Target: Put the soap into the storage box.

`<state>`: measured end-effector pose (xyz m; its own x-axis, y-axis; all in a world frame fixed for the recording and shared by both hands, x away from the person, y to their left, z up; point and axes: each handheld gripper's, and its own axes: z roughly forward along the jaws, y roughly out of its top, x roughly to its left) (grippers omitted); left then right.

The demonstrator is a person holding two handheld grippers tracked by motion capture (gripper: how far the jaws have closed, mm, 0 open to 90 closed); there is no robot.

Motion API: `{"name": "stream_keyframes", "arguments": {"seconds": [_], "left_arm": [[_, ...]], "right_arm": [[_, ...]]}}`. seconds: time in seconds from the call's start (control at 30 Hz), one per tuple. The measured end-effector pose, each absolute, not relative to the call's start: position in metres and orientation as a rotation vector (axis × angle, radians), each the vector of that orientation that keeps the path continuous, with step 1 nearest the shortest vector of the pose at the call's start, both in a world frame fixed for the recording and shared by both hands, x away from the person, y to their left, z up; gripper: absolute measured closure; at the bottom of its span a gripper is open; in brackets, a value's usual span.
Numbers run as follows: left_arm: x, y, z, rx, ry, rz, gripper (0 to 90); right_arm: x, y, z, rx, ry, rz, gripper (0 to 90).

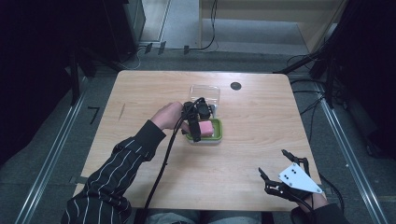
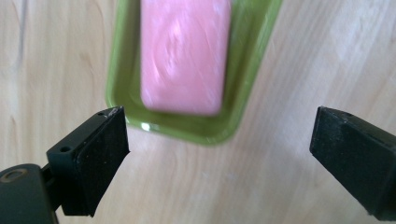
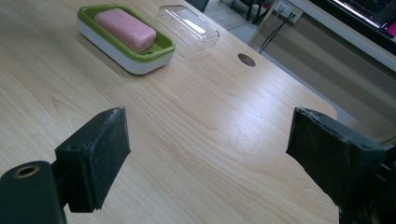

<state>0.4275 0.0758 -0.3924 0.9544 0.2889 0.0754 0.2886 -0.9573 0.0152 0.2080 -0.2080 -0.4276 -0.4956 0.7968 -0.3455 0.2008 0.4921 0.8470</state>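
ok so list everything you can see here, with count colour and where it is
soap bar: 1, pink, lying in the soap dish
soap dish: 1, green tray on a white base, near the table's middle
clear lid: 1, transparent, on the table just beyond the dish
round port: 1, dark, set in the tabletop near the far edge
table: 1, light wood
left gripper: 1, black, jaws open over the dish, nothing between them
right gripper: 1, black with grey plate, open, at the near right corner
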Motion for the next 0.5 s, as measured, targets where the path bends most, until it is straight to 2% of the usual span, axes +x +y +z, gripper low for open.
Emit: {"name": "stream_keyframes", "arguments": {"seconds": [0.5], "left_arm": [[0.409,0.110,-0.400,3.109,0.622,0.088,4.3]], "right_arm": [[0.210,-0.206,-0.428,0.802,1.981,0.991,13.2]]}}
